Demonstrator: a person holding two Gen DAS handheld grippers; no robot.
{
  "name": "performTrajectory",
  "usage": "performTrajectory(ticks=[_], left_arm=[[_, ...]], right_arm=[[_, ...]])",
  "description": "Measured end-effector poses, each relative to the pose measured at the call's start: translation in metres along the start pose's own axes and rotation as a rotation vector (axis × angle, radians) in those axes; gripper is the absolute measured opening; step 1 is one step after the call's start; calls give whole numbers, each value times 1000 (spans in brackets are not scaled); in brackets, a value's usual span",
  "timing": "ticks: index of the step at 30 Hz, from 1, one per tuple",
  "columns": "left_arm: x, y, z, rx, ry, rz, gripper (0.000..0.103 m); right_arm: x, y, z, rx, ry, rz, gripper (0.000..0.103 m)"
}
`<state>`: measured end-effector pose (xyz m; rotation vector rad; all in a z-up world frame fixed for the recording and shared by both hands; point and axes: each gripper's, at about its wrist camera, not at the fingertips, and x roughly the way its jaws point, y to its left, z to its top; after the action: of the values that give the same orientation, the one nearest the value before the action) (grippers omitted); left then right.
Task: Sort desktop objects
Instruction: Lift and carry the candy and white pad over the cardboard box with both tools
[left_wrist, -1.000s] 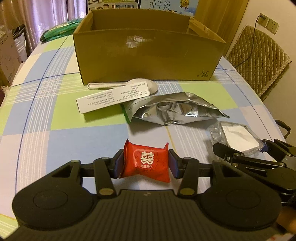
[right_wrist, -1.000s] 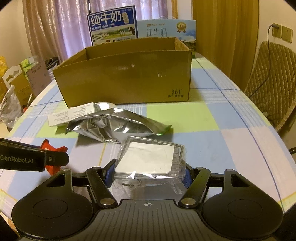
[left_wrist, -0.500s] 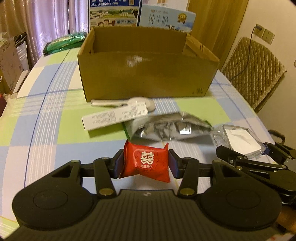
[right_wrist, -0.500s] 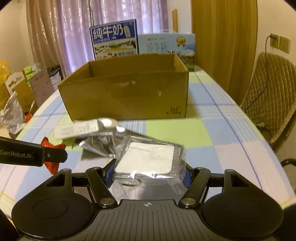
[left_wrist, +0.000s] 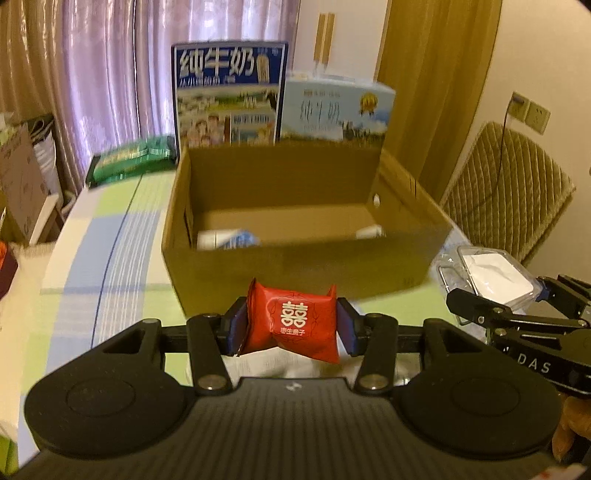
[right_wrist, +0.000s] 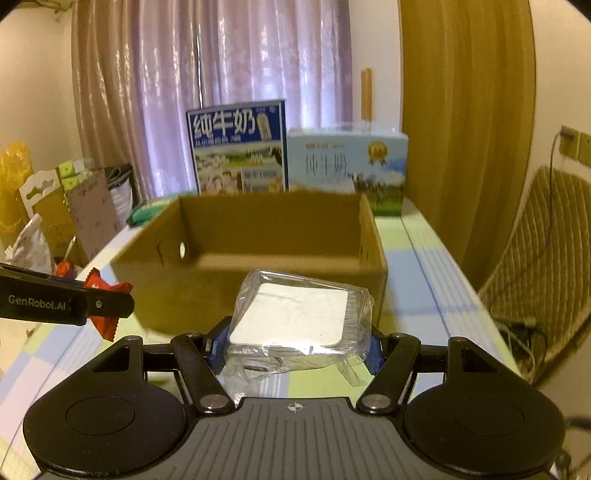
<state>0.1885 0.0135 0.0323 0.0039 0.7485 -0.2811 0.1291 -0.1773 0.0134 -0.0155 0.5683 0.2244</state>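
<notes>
My left gripper (left_wrist: 291, 326) is shut on a red candy packet (left_wrist: 293, 323) with white characters, held in the air just before the near wall of the open cardboard box (left_wrist: 295, 266). Inside the box lie a white-and-blue packet (left_wrist: 225, 239) at the left and a white item (left_wrist: 369, 232) at the right. My right gripper (right_wrist: 293, 343) is shut on a clear plastic case (right_wrist: 295, 317) with a white pad inside, raised in front of the same box (right_wrist: 251, 291). The left view shows that case (left_wrist: 491, 273) at the right; the right view shows the candy (right_wrist: 105, 317) at the left.
Two milk cartons (left_wrist: 229, 99) (left_wrist: 336, 110) stand behind the box. A green packet (left_wrist: 129, 160) lies at the far left of the checked tablecloth (left_wrist: 103, 258). A quilted chair (left_wrist: 513, 195) stands to the right, bags and cardboard (right_wrist: 55, 221) to the left.
Both grippers have risen and moved toward the box with their loads; the box interior now shows. The foil bag, white box and spoon have dropped out of view below.
</notes>
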Motion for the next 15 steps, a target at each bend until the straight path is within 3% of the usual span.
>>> performTrajectory(ticks=[7,15], left_arm=[[25,8,44,-12,-62,-2,44],[70,21,59,-39,-70,21,44]], right_arm=[[34,-7,41,1,-54,17,65],[82,-21,70,10,-95,9,65]])
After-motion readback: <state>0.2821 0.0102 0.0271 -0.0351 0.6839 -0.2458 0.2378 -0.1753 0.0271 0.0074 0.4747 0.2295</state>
